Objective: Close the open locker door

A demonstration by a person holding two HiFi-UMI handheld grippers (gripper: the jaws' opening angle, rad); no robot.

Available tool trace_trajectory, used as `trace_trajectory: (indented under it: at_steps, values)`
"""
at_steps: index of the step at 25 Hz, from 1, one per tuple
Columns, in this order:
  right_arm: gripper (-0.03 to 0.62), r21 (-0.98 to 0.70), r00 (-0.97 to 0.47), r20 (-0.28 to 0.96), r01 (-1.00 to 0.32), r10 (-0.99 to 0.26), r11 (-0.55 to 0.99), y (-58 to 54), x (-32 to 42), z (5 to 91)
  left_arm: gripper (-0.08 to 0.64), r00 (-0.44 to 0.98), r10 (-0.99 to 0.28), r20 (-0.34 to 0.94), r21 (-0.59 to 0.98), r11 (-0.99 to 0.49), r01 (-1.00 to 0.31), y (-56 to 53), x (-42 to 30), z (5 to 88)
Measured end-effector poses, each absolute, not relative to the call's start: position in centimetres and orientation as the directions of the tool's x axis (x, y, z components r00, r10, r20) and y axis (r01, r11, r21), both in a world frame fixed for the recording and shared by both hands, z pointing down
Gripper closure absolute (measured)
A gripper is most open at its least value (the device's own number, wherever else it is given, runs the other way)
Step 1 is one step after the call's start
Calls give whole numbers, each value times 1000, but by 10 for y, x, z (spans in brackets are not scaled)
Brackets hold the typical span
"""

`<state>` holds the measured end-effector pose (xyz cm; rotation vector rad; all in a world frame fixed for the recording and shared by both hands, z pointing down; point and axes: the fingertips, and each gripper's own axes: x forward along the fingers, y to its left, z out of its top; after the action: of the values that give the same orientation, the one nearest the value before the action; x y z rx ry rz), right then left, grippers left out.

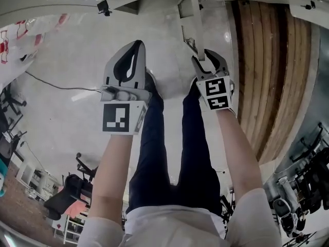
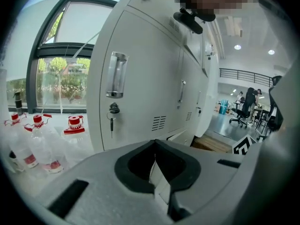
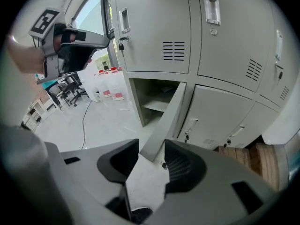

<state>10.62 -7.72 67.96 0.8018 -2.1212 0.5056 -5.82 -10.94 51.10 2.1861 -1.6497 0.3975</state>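
A bank of grey lockers [image 3: 154,27] stands ahead. One lower locker door [image 3: 169,114] hangs open and shows an empty compartment with a shelf [image 3: 157,97]. My right gripper [image 3: 152,149] has its jaws around the door's free edge, which fills the gap between them. In the head view the same door [image 1: 194,19] runs down into the right gripper [image 1: 208,60]. The left gripper [image 1: 138,46] is held off to the left, away from the door. Its jaws meet at the tips with nothing in them, and it faces a shut upper locker [image 2: 145,78].
A key hangs in the lock [image 2: 112,111] of the left upper locker. Plastic bottles with red caps [image 2: 37,139] stand by the window. A cable [image 1: 56,86] crosses the floor, a wooden platform [image 1: 267,71] lies to the right, and office chairs [image 1: 67,194] stand behind.
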Motion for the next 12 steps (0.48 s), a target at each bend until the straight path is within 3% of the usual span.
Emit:
trace_trajectory:
  at_steps: [12]
  values:
    - [412, -100, -498, 797, -667, -341, 738, -67, 56, 681, 552, 233, -869, 435, 129, -196, -972, -96, -106, 515]
